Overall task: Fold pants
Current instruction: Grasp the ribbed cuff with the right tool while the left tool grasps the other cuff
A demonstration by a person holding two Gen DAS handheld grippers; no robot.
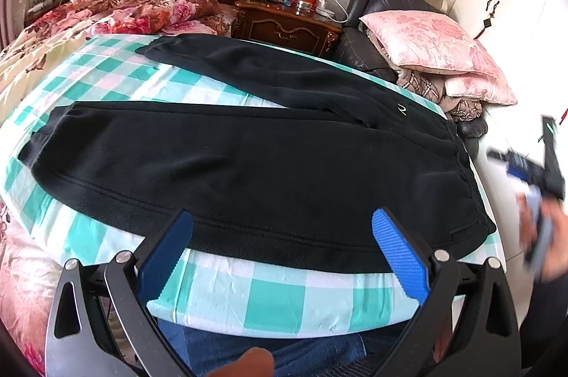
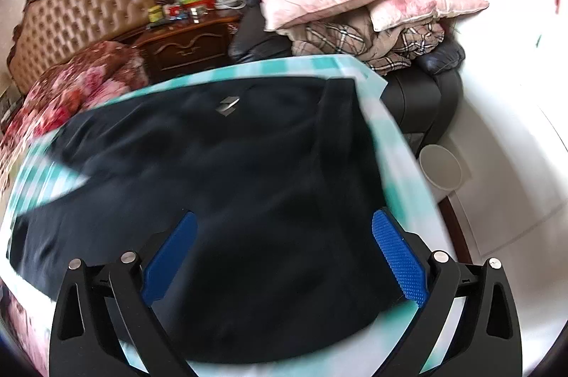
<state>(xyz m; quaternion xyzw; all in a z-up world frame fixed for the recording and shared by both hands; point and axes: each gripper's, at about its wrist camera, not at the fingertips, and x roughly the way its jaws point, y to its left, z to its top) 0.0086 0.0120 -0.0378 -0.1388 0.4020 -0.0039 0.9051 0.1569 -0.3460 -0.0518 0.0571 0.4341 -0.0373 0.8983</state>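
Black pants [image 1: 248,164] lie spread flat on a green-and-white checked sheet [image 1: 269,299] on the bed, legs running left and the waistband at the right. My left gripper [image 1: 283,217] hovers open over the near hem side of the pants, nothing between its blue pads. In the right wrist view, which is motion-blurred, the waist part of the pants [image 2: 230,181] with a small pale logo [image 2: 227,105] fills the middle. My right gripper [image 2: 285,217] is open above it and holds nothing. A hand [image 1: 553,235] carrying the right gripper shows blurred at the right edge of the left wrist view.
A dark wooden nightstand [image 1: 287,22] with small items stands behind the bed. Pink pillows [image 1: 433,39] and a plaid blanket are piled on a black leather chair [image 2: 419,100]. A floral quilt [image 1: 135,7] lies at the headboard. A white bin [image 2: 442,169] stands on the floor.
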